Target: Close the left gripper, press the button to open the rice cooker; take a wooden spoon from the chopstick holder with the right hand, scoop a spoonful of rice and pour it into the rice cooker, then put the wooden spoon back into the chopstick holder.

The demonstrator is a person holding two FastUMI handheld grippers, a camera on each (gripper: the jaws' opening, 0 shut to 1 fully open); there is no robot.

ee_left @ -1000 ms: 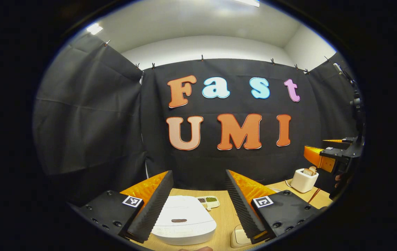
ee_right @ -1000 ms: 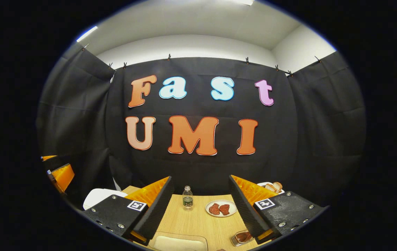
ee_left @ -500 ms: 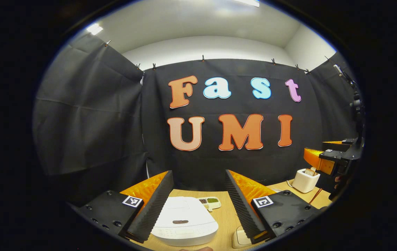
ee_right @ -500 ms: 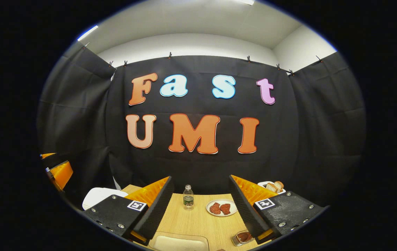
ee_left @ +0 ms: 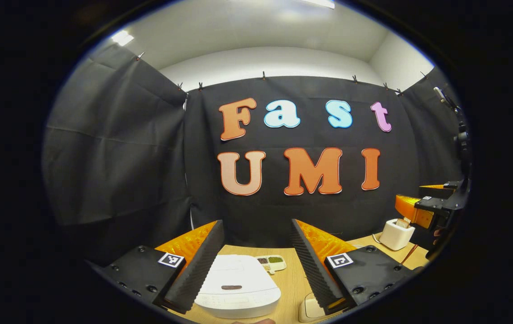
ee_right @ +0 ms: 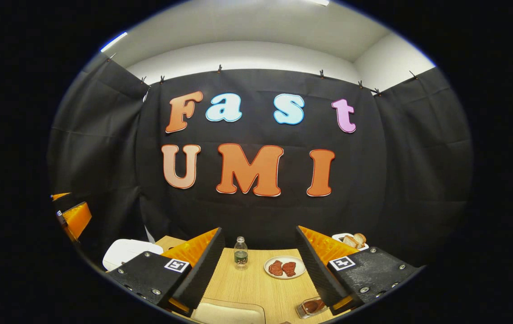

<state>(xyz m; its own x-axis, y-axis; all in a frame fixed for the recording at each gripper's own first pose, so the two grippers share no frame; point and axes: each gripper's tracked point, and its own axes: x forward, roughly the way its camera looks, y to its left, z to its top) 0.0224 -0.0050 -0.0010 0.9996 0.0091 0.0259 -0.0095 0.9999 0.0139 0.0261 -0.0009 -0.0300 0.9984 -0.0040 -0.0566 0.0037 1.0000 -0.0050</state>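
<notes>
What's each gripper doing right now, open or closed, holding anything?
Left gripper: open, empty, above the rice cooker.
Right gripper: open, empty.

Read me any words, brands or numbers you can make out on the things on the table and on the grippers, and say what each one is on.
None can be read on these.
Label on the clear bottle: too small to read.
Panel marks on the white rice cooker: too faint and blurred to read.
The square black-and-white marker on the left gripper: a pattern, no words.
</notes>
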